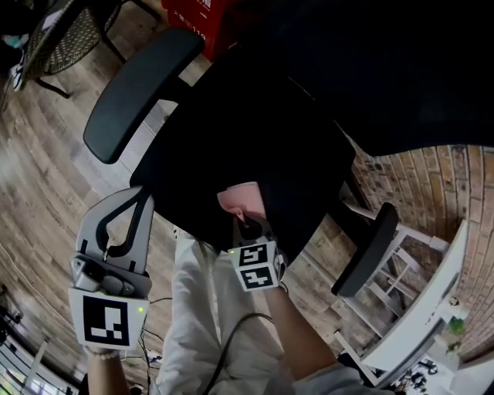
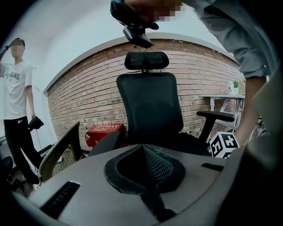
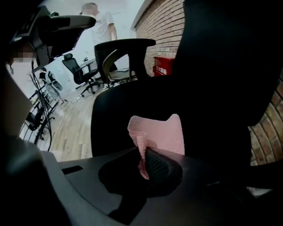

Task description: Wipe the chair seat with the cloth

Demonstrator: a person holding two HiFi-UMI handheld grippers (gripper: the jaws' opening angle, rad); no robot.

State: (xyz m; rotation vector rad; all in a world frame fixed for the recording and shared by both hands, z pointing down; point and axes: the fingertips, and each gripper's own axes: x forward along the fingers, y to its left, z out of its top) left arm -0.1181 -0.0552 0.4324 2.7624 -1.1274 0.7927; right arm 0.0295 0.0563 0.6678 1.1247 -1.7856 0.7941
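Note:
The black office chair's seat [image 1: 255,131] fills the middle of the head view, with an armrest on each side. A pink cloth [image 1: 241,200] lies on the seat's near edge, and my right gripper [image 1: 246,221] is shut on it. In the right gripper view the cloth [image 3: 161,132] stands up from the closed jaws of the right gripper [image 3: 143,151], dark seat [image 3: 115,119] behind it. My left gripper [image 1: 141,195] hangs off the seat's front left corner, shut and holding nothing. The left gripper [image 2: 143,148] faces the chair's backrest [image 2: 150,110].
Left armrest [image 1: 139,89] and right armrest [image 1: 368,251] flank the seat. A red box [image 1: 197,15] and a wicker chair [image 1: 65,35] stand behind on the wood floor. A white shelf unit [image 1: 424,301] is at right by the brick wall. A person [image 2: 15,101] stands at left.

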